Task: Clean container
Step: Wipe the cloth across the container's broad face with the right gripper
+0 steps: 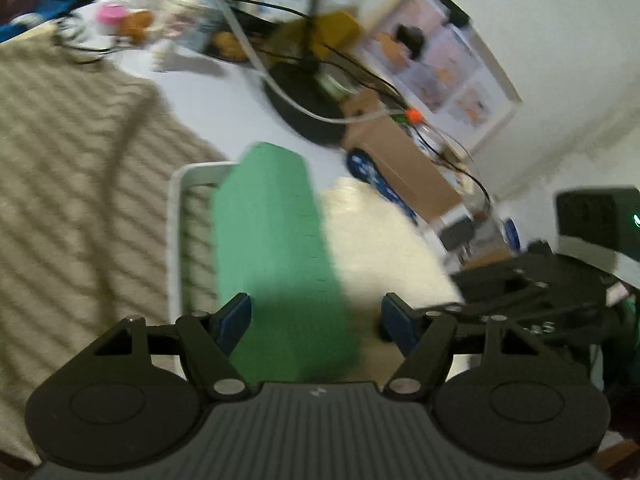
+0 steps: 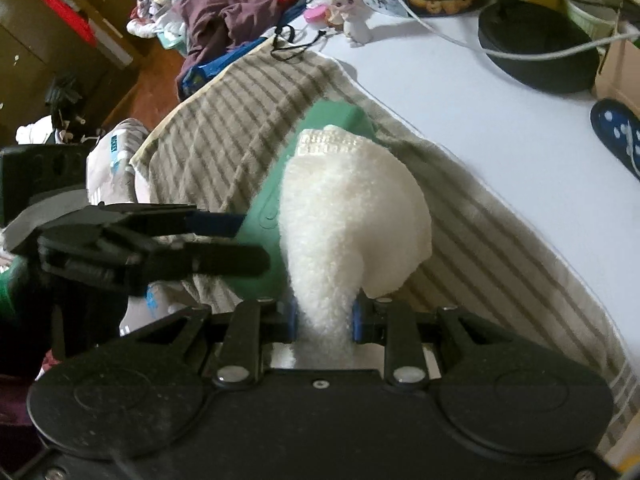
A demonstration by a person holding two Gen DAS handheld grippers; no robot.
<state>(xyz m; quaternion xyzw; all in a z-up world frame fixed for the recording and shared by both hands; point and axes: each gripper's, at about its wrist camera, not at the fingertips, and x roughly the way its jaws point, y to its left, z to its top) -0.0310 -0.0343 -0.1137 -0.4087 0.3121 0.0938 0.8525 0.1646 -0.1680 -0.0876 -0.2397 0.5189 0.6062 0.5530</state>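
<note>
Clamping a fluffy white cloth (image 2: 352,208) in the right gripper (image 2: 324,320), its 2 blue pads squeezing the bunched tail of the fabric from either side. Draping the free bulk of that cloth over the upper face of the green container (image 2: 340,114), covering its middle and leaving the far corner and the near left side bare.

Lying tilted on a striped towel (image 2: 224,128), that container, with the towel spreading over a white table (image 2: 480,120).

Straddling the near end of the container with the left gripper (image 1: 316,320), jaws standing wide. Touching or nearly touching the green side with 1 blue pad (image 1: 236,320); sitting a little apart from the green with the other, cloth showing in the gap. Blurring too much here to tell whether the pads are actually pressing, so not telling grip from open.

Showing a white rim (image 1: 174,240) just beside the container in the left wrist view, stripes visible inside it; not telling what it belongs to.

Sitting well apart on the far table: 1 black round base (image 2: 536,56) with cables trailing across it, and 1 small doll (image 2: 352,0).
</note>
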